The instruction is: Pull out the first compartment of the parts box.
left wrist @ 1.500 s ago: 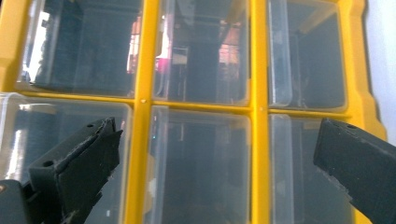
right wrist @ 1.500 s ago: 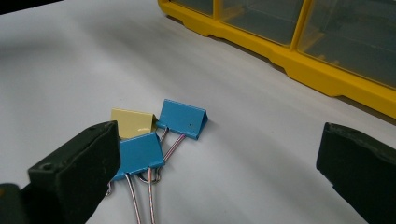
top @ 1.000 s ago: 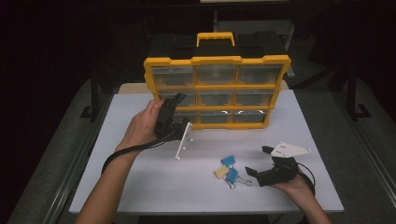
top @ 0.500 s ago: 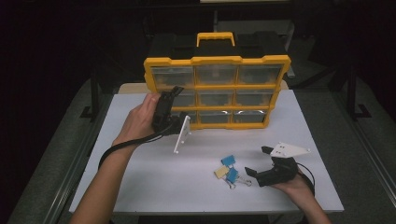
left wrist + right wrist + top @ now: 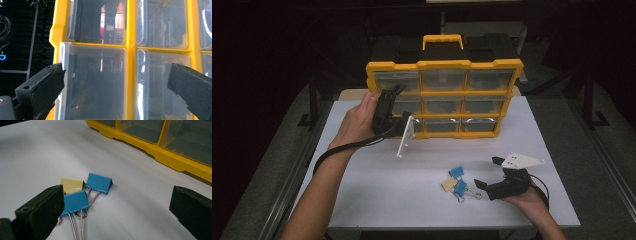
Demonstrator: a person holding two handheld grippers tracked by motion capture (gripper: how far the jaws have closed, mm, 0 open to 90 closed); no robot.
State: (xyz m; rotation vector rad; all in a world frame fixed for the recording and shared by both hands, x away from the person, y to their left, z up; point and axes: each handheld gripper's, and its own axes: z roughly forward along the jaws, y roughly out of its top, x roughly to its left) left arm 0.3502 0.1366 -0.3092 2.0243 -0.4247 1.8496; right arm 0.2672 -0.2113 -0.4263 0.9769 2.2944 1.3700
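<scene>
From up high, we hold our left gripper (image 5: 404, 122) at the left side of the yellow drawer box (image 5: 444, 97), while our right gripper (image 5: 492, 175) rests wide open and empty beside three small clips (image 5: 455, 182) on the white table (image 5: 377, 185). Close up on the left gripper view, our jaws stand wide apart around a clear drawer (image 5: 93, 82), holding nothing; it looks light, smooth and slippery, so we should grab its front edge. Through the right gripper view, the blue clip (image 5: 75, 201) looks hard and light, best pinched across its flat sides.

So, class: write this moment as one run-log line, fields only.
left gripper: open, at organizer left-column drawer | right gripper: open, beside binder clips | clips: two blue, one yellow, on table
</scene>
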